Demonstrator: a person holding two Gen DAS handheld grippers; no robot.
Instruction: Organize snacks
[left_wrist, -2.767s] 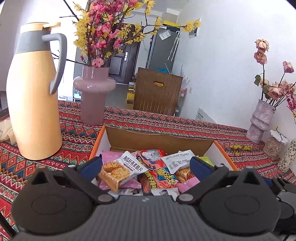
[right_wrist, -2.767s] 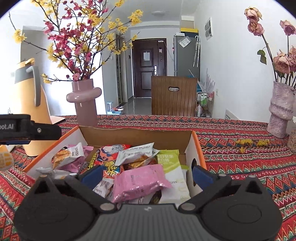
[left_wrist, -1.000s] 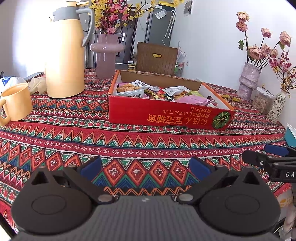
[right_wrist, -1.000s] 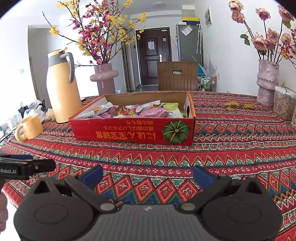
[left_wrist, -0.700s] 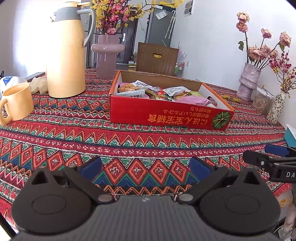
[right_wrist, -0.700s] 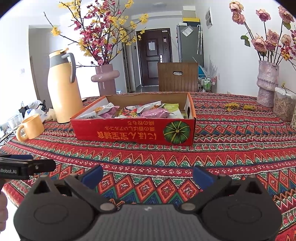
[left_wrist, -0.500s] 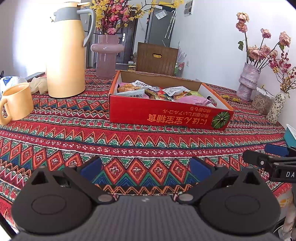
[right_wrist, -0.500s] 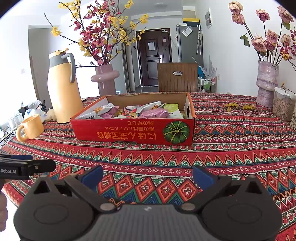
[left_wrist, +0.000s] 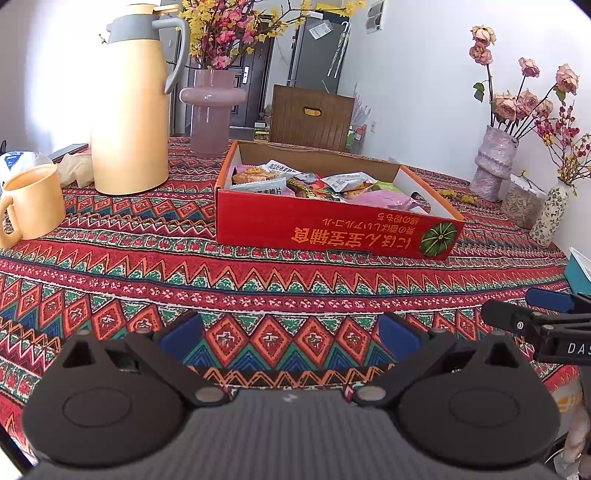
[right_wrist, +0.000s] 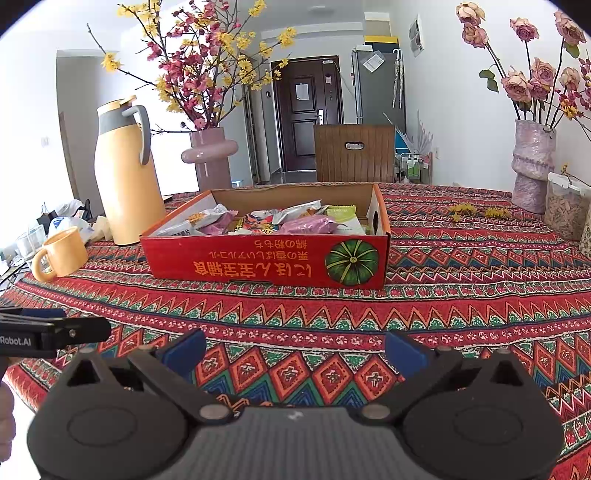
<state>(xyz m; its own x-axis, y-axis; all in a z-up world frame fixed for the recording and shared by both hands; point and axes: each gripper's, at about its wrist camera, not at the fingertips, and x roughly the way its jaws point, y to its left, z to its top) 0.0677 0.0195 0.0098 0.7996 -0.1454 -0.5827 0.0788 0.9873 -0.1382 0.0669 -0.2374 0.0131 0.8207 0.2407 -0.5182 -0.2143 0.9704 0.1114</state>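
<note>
Two wide-spread grippers, left gripper (left_wrist: 290, 334) and right gripper (right_wrist: 293, 349), hover over patterned tablecloth (right_wrist: 443, 295) before snack box (right_wrist: 266, 258).

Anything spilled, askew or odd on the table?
Two small things. The red cardboard snack box has its print upside down from this side, and its packets lie jumbled. Loose yellow petals are scattered on the patterned tablecloth near the textured pink vase.

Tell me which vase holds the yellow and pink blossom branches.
The smooth mauve vase beside the thermos, left of the box; the textured vase holds roses.
</note>
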